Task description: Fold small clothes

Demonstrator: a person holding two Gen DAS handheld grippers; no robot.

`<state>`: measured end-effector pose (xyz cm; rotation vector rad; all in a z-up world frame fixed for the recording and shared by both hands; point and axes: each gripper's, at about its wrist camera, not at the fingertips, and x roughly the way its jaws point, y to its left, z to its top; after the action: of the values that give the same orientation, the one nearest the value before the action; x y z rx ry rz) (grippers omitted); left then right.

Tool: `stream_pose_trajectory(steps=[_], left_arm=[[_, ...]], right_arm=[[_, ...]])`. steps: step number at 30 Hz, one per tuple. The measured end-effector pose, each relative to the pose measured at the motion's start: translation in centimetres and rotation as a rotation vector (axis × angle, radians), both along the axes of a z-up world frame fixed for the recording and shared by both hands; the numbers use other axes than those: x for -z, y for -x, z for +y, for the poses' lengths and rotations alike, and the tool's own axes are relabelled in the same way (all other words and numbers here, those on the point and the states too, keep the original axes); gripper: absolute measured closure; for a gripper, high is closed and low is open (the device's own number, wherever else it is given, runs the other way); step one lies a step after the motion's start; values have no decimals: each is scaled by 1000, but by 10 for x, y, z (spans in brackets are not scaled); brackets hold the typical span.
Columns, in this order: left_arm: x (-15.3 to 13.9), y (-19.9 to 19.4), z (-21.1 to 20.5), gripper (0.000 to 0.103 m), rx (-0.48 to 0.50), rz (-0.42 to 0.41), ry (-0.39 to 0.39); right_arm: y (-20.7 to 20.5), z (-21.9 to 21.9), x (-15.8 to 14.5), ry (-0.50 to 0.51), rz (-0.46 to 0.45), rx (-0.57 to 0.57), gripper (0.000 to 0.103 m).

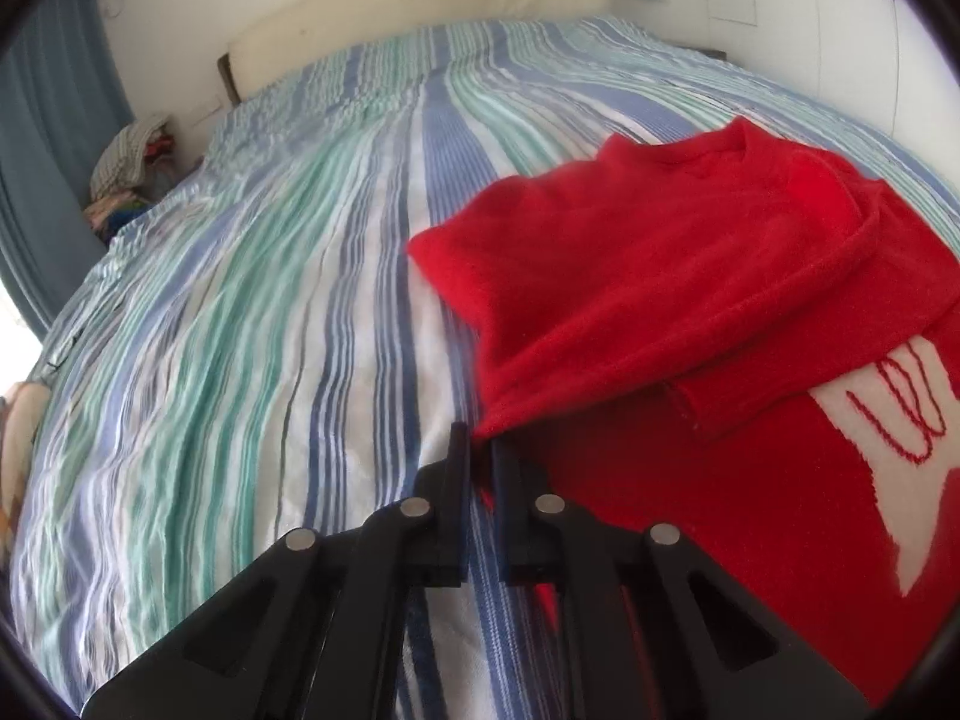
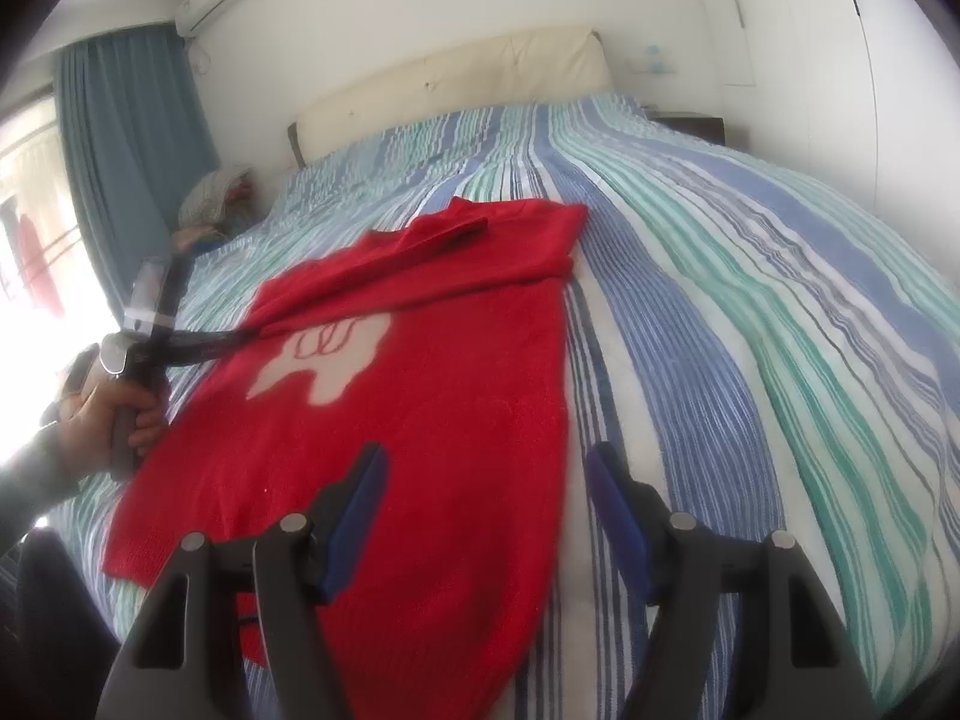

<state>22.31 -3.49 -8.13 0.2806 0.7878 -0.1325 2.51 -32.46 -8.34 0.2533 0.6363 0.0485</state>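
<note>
A red sweater (image 2: 432, 396) with a white patch and red stitching lies flat on the striped bed (image 2: 750, 312). Its sleeves are folded across the chest. In the left wrist view the sweater (image 1: 690, 276) fills the right side. My left gripper (image 1: 480, 450) is shut on the cuff end of a folded sleeve and holds it over the sweater's left part. It also shows in the right wrist view (image 2: 252, 333), held by a hand. My right gripper (image 2: 486, 468) is open and empty, hovering above the sweater's lower right edge.
The bed has a cream headboard (image 2: 456, 84) at the far end. A pile of clothes (image 2: 216, 198) sits at the bed's far left by a blue curtain (image 2: 132, 138). A dark nightstand (image 2: 696, 123) stands at the far right.
</note>
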Motion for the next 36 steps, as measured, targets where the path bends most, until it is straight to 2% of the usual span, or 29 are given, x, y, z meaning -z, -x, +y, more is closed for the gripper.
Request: stream_pose_trajectory(steps=[8,16,20,21,22,23,24,25,28,30,31,33,35,36], left_arm=[[6,12,-4,98,5,25,-28],[6,17,-1,96,-17,38,-26],[3,25,15,93,-53,68,10],[1,30,20,87,-59,74,22],[-2,34,26,71,-66,74,28],[-5,39,32,61,-76,66,32],[-9,44,39,42,-89,49,34],[-12,48,47,30,-104,31,33],[-14,48,73,25,-163,1,19],[-7,43,94,25,-213,15,35],[-1,41,104,21,-233,30,65],[12,38,126,13,-270,68,190],[17,37,141,10,-280,80,297],[17,37,144,9,-281,79,323]], right_arm=[[-10,-11,5,-69,24,4,35],[-2,-3,2,-18,14,-9,35],[-5,-5,1,-25,12,-11,35],[-5,-5,1,-27,12,-10,35],[-5,-6,1,-27,10,-10,35],[-5,-6,1,-25,8,-8,35],[-4,-7,0,-24,7,-6,35],[-4,-9,-1,-30,7,-5,35],[-11,-20,-10,-89,18,-19,35],[-25,-28,-25,-128,17,-34,35],[-36,-32,-34,-151,16,-47,35],[-68,-38,-51,-228,18,-79,35],[-110,-43,-60,-333,47,-102,35],[-134,-43,-60,-378,69,-113,36]])
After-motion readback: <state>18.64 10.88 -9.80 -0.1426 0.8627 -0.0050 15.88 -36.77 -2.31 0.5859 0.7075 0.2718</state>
